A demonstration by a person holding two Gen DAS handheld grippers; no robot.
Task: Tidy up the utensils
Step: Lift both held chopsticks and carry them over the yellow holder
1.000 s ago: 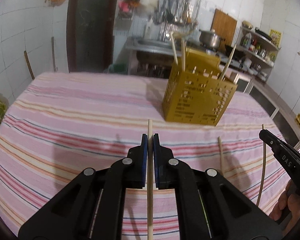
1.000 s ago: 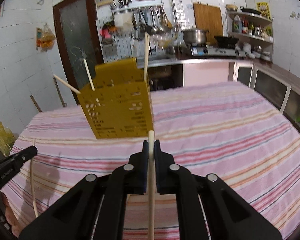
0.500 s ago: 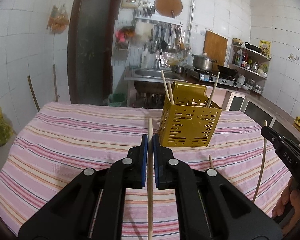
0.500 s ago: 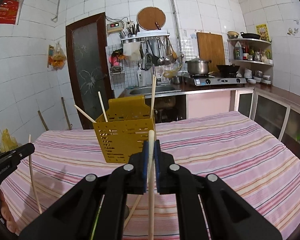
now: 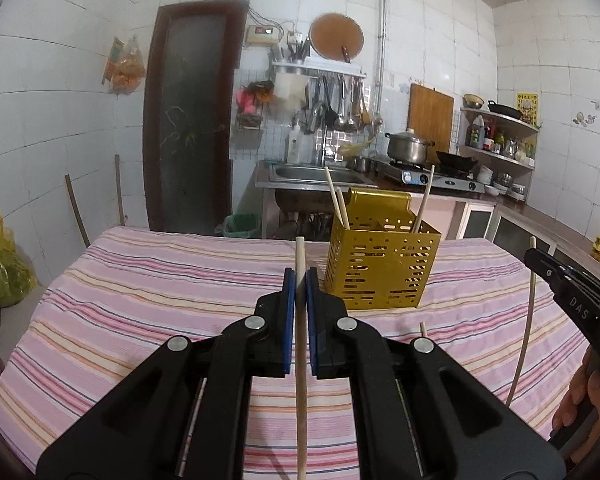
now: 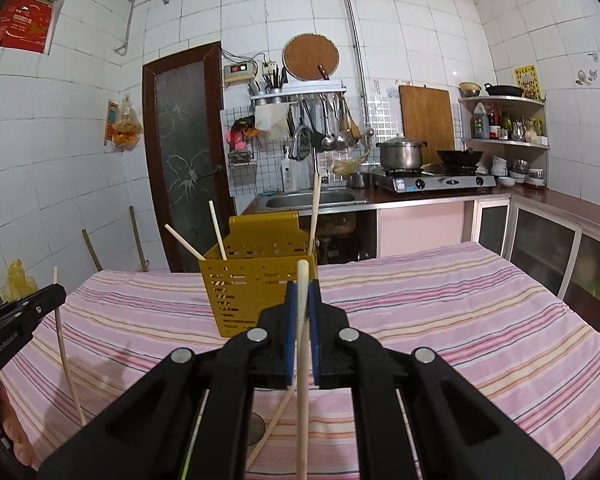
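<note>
Left gripper [image 5: 300, 276]: clamped on chopstick [image 5: 300, 380], frame centre, tip just past pads. Right gripper [image 6: 302, 292]: clamped on 2nd chopstick [image 6: 302, 380], same pose. Yellow perforated holder [image 5: 380, 272] upright on striped tablecloth [image 5: 140, 280], centre-right, w/ 3 sticks inside. One loose stick [image 5: 423, 328] on cloth below holder.

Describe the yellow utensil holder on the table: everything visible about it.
The yellow utensil holder is a boxy caddy that looks like painted metal, its walls punched with rows of small slots and a taller solid back plate rising behind. It stands upright on the striped tablecloth, ahead of both grippers and apart from them. Three wooden chopsticks lean out of its open top, two at one side, one at the other. Dividers inside cannot be made out clearly.
</note>
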